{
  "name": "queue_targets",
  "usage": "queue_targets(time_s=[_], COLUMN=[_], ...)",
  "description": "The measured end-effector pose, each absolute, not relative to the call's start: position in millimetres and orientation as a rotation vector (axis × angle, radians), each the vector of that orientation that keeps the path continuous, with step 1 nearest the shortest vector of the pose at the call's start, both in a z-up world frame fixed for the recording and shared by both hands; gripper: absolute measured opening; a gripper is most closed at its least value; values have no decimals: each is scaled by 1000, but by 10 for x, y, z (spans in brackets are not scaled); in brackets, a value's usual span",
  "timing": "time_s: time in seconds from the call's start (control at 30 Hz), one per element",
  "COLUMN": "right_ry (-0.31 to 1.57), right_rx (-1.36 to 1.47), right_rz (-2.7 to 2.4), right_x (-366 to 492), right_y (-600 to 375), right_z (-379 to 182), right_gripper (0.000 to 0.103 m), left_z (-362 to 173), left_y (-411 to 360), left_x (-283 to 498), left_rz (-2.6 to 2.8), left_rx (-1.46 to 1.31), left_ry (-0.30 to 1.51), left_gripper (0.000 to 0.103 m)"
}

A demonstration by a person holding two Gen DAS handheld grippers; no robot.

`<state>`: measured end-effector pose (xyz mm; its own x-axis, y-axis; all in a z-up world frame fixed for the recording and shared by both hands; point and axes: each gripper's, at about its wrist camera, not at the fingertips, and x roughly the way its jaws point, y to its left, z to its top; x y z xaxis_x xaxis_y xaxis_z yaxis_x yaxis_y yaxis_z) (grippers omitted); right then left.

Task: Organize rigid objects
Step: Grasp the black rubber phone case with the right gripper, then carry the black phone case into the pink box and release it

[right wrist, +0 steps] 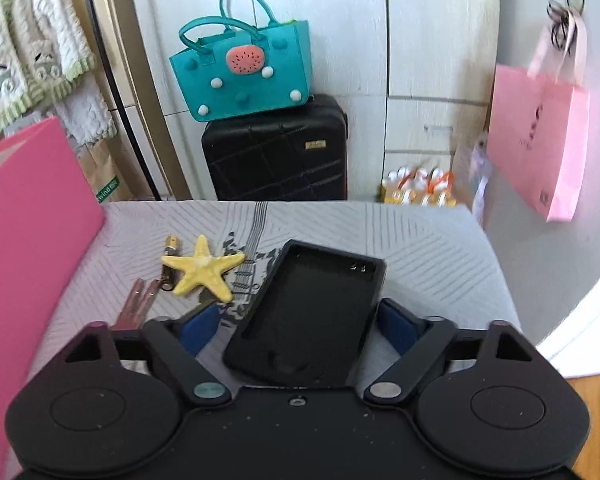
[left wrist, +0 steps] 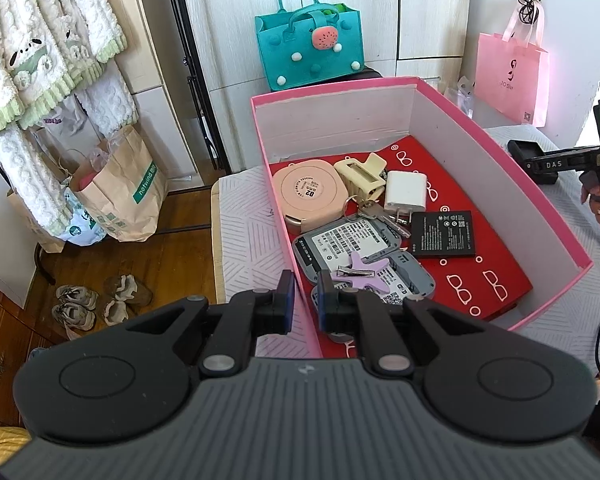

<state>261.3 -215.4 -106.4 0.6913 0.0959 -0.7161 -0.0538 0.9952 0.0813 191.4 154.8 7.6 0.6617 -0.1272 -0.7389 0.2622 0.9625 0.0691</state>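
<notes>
The pink box (left wrist: 452, 128) sat on the patterned cloth (right wrist: 412, 240), gripped at its near-left wall by the clenched left gripper (left wrist: 305, 300). The black case (right wrist: 308, 312) lay between the right gripper's (right wrist: 300, 328) spread fingers, not visibly pinched, with a yellow starfish (right wrist: 200, 270) just left of it.

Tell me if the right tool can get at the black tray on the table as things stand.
Probably yes. The right tool is open with the black tray already between its fingers, and nothing lies on it. The yellow starfish sits apart to the side.
</notes>
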Motion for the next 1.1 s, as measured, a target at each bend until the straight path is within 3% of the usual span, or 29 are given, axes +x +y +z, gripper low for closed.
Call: queue_targets(time_s=[0.1, 0.43, 0.5, 0.7, 1.1], right_ry=[815, 841, 827, 819, 679], right_rx=[27, -17, -18, -11, -26], right_rz=[145, 183, 178, 192, 381], right_x=[2507, 2385, 2426, 2390, 1893], right_y=[-2170, -2131, -2108, -2099, -1764], right_z=[-1015, -994, -1007, -931, -144], right_gripper=[68, 72, 66, 66, 66], left_z=[79, 68, 66, 58, 41], left_y=[1548, 1569, 1573, 1577, 1557], left_x=[1917, 1902, 1900, 1892, 1864], left_rz=[-221, -229, -230, -231, -242], left_rx=[167, 171, 173, 171, 206], left_ry=[821, 806, 805, 802, 790], left_gripper=[9, 9, 9, 9, 9])
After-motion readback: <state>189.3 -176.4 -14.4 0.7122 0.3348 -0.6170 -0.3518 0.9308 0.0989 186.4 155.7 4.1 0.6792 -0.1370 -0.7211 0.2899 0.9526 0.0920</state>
